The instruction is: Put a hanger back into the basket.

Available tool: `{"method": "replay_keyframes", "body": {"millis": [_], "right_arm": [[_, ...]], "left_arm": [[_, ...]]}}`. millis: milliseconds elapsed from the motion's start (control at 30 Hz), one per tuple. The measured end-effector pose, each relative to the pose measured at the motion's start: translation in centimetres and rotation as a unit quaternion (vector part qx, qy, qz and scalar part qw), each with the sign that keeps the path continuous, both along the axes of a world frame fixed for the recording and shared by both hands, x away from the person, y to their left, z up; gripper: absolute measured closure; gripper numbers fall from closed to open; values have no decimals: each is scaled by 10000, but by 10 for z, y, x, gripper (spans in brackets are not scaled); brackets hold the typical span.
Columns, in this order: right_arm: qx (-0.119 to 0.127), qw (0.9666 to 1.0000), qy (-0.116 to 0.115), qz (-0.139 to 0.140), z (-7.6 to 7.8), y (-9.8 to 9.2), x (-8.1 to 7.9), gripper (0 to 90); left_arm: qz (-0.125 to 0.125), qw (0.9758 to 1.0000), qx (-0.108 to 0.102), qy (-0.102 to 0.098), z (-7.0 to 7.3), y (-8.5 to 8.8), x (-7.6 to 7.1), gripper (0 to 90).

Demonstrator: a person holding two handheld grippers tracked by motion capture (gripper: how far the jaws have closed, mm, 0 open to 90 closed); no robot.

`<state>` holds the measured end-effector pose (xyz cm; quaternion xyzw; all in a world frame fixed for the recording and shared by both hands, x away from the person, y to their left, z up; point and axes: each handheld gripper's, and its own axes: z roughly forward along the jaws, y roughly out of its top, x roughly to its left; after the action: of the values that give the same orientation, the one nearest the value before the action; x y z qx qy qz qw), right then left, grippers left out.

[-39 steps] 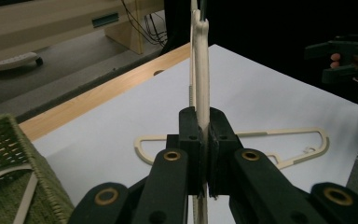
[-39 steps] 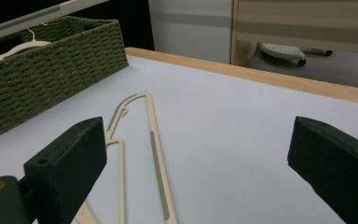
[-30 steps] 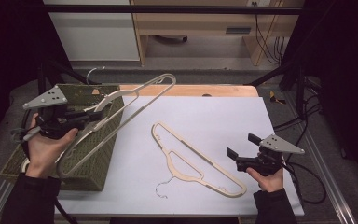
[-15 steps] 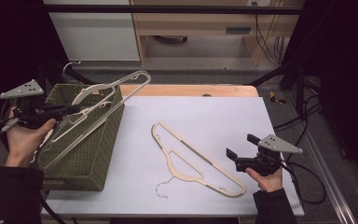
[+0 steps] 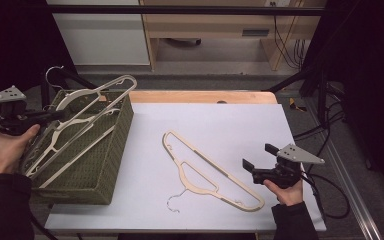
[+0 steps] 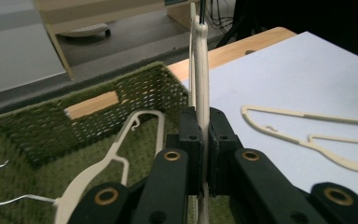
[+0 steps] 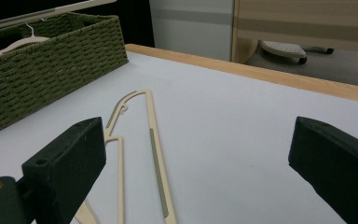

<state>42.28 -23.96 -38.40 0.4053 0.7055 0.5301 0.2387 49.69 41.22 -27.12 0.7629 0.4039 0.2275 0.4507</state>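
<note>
White table sheet (image 5: 220,120) with wood edge behind, green wicker basket (image 5: 107,165) at our left. Our left gripper (image 6: 204,140) has jaws clamped on a cream hanger (image 5: 92,97), which hangs tilted over the basket; another hanger (image 5: 65,145) lies inside. Our right gripper (image 5: 254,170) sits jaws wide apart, holding nothing, just beside a third hanger (image 5: 210,172) lying flat on the sheet.

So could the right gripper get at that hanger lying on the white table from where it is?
Probably yes. The right gripper is open, the hanger lies flat just ahead of its jaws, and nothing sits on the table between them.
</note>
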Motion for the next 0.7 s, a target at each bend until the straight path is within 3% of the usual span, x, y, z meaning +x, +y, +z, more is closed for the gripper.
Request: {"method": "replay_keyframes", "body": {"millis": [433,700], "right_arm": [[-21,10000,2,6,0,0,0,43],[-24,10000,23,-2,-1,1,1,43]], "left_arm": [[112,9999,94,55,-18,29,8,863],[151,9991,291,266,-31,32,10,863]]}}
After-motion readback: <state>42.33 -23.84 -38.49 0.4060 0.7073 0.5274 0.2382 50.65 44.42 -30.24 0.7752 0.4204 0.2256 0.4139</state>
